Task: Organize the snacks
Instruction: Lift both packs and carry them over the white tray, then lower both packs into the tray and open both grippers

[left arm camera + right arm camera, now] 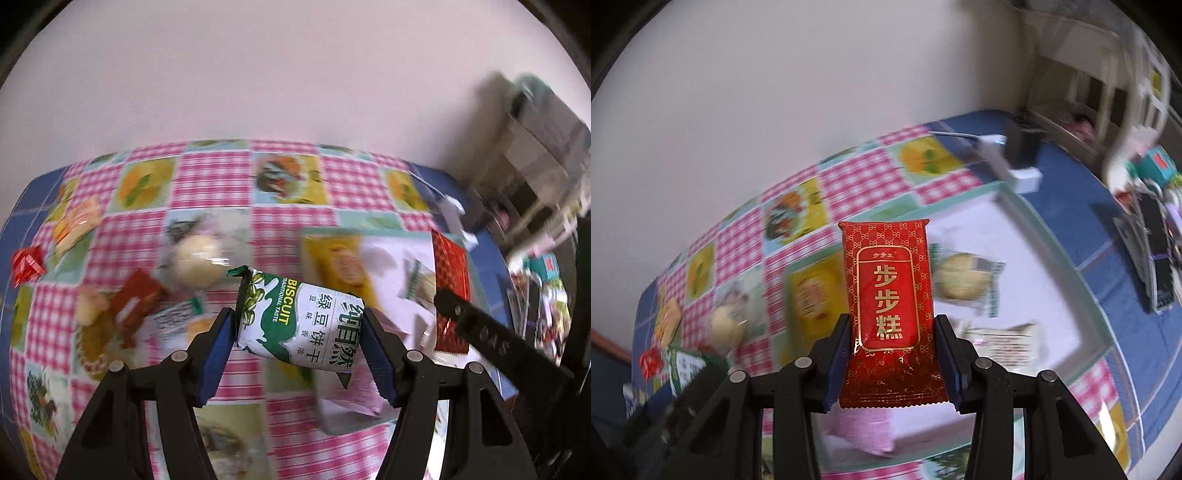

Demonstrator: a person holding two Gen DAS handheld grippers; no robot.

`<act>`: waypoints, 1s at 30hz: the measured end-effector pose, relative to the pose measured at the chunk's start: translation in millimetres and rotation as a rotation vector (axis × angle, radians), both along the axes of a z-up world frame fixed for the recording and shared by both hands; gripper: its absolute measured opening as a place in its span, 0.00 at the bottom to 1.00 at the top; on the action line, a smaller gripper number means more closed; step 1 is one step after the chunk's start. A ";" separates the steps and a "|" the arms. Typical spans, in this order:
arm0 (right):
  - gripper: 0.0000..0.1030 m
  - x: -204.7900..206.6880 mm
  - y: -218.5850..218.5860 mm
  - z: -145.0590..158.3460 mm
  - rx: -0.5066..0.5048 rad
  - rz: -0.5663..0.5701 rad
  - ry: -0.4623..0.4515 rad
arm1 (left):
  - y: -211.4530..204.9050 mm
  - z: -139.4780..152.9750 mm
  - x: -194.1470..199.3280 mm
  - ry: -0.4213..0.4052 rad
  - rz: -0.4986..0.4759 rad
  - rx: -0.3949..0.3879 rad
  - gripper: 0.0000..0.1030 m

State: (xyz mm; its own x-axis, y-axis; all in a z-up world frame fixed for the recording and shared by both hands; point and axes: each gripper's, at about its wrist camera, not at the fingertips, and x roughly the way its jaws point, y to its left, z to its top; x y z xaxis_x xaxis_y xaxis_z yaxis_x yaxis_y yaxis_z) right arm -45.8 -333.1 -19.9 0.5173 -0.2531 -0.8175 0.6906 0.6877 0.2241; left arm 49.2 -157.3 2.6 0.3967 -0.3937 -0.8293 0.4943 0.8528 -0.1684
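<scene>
My left gripper (pixel 299 326) is shut on a green-and-white biscuit packet (pixel 301 321), held crosswise above the checked tablecloth. My right gripper (pixel 892 332) is shut on a red packet with gold characters (pixel 888 291), held upright over a white tray with a teal rim (pixel 1060 243). In the tray lie a round pastry packet (pixel 962 282), a pale flat packet (pixel 1004 341) and a yellow packet (pixel 809 295) at its left end. The left wrist view shows the red packet (pixel 448 266) and a right finger (pixel 480 332) at the right.
Loose snacks lie on the pink checked cloth (pixel 221 177): a round pale bun packet (pixel 195 262), a red-brown packet (pixel 138 295), an orange packet (pixel 75 225), a small red sweet (pixel 27 264). A white box (pixel 1027 177) and black devices (pixel 1156 258) sit past the tray.
</scene>
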 end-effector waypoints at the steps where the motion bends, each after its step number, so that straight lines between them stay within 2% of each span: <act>1: 0.45 -4.6 -7.0 -1.4 0.002 -0.024 0.004 | -9.9 -2.1 -4.5 -0.004 -0.025 0.009 0.66; 5: 0.45 -23.3 -37.0 -9.1 0.017 -0.122 0.029 | -37.3 -9.9 -17.6 -0.019 -0.096 0.036 0.66; 11: 0.45 -35.3 -60.9 -19.3 0.010 -0.174 0.069 | -64.9 -18.6 -27.9 -0.036 -0.157 0.045 0.66; 20: 0.46 -27.2 -71.6 -24.6 -0.030 -0.166 0.098 | -93.7 -26.2 -29.3 -0.077 -0.210 0.070 0.66; 30: 0.46 -18.0 -78.7 -32.4 -0.018 -0.156 0.106 | -115.9 -34.0 -19.0 -0.110 -0.229 0.087 0.66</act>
